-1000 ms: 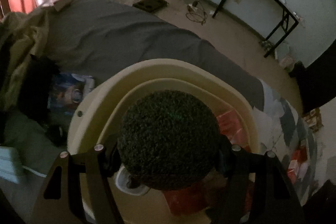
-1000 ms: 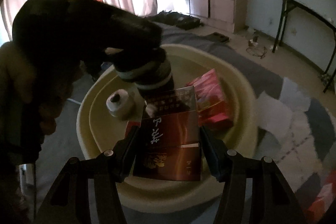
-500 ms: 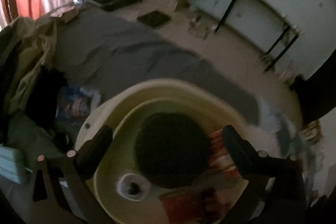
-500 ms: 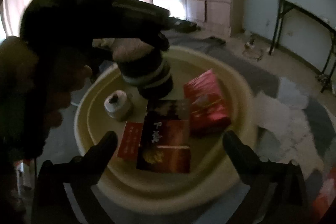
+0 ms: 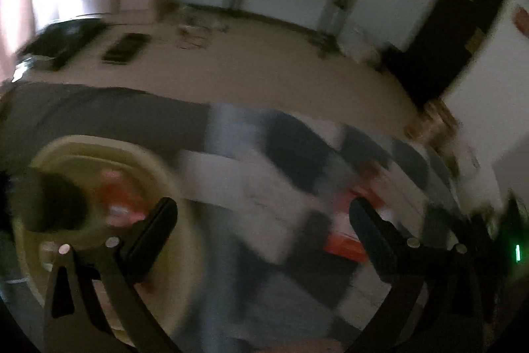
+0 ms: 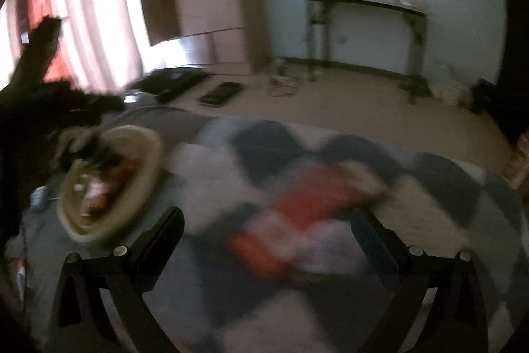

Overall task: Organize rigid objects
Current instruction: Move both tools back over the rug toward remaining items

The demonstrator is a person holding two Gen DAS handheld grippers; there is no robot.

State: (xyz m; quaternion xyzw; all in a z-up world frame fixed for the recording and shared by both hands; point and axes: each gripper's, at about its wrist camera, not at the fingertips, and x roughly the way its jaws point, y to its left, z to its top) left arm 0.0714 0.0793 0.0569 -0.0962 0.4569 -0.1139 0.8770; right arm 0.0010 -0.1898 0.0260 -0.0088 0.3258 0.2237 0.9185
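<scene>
1. You can read no text, label or number in either wrist view; both are smeared by motion blur.
2. The blurred red flat boxes (image 6: 307, 204) on the checked blanket show no legible print.

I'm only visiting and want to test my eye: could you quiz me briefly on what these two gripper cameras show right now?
1. True or false: the left gripper is clamped on something.
2. In the right wrist view, the cream basin lies: A) left of the right gripper, B) between its fingers, C) out of sight.
3. What colour are the blurred boxes on the checked blanket?

Key: 1 false, both grippers are open and empty; 2 A; 3 red.
</scene>
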